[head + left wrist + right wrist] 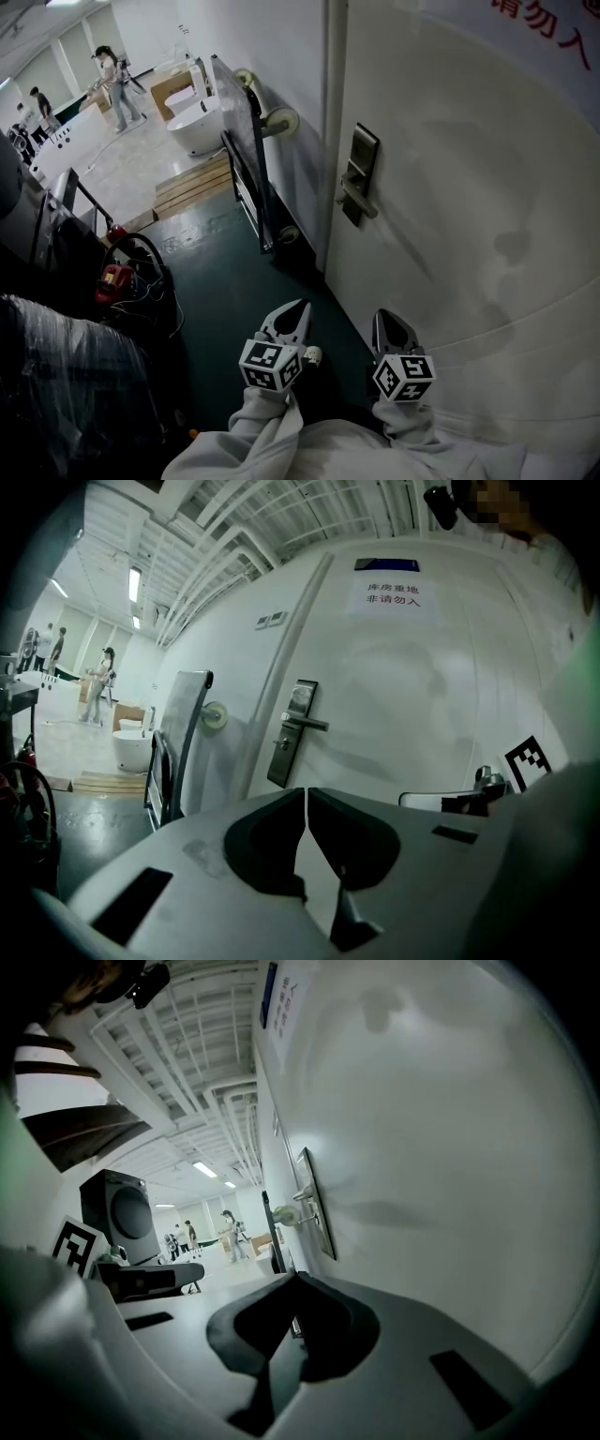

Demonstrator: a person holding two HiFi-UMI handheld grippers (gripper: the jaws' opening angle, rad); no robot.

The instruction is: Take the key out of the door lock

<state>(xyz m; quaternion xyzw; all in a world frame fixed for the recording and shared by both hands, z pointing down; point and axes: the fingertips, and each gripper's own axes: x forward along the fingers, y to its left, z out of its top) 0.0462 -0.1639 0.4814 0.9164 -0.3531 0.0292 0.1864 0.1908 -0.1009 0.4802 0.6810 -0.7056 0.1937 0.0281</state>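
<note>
The white door (469,187) fills the right of the head view, with its metal lock plate (359,173) and lever handle (356,199) ahead of both grippers. In the left gripper view a small stub (281,743) sticks out of the plate (292,731) below the handle; it may be the key, too small to tell. My left gripper (298,309) is shut and empty, well short of the lock. The right gripper (387,319) hangs beside it, close to the door face, and looks shut with nothing in it. In the right gripper view the plate (317,1206) lies ahead along the door.
A wheeled panel trolley (246,141) leans on the wall left of the door. Beyond it are a white bathtub (197,122) and wooden pallets (192,183). A red tool with cables (117,277) and a plastic-wrapped bundle (66,375) sit at the left. People (117,84) stand far back.
</note>
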